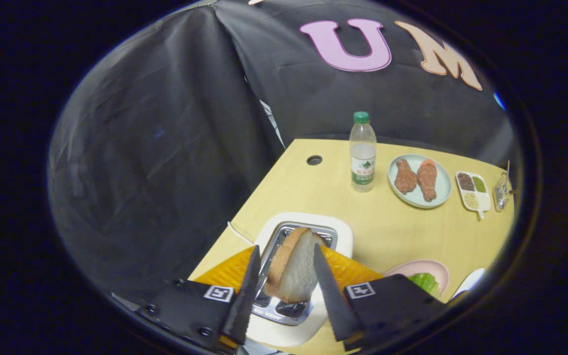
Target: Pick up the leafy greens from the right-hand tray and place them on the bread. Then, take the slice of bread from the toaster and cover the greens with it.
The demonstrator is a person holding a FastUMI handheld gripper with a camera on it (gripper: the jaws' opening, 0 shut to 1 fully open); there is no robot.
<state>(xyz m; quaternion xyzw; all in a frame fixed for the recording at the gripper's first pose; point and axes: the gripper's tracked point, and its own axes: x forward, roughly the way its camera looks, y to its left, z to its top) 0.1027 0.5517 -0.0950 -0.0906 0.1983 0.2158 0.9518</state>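
Bread point(295, 268) stands tilted in the toaster point(303, 231) slot at the lower centre of the frame, between the two fingers of the gripper point(289, 276). The fingers flank the slice on either side, spread apart; whether they touch it is hard to tell, so the grip is unclear. The gripper body hides the toaster's near end and most of the orange mat point(348, 268) under it. At the lower right, a pink plate point(424, 268) is cut off behind the gripper, with only part of the greens point(424, 282) showing on it; any bread beneath them cannot be made out. A white object beside it is too cropped to identify.

The table point(323, 197) is pale wood with a round hole near its far edge. On it, toward the right centre, stand a bottle point(363, 153), a dish point(439, 195) with two drumsticks point(416, 178), and a small divided tray point(473, 191). Black cloth forms the booth wall behind.
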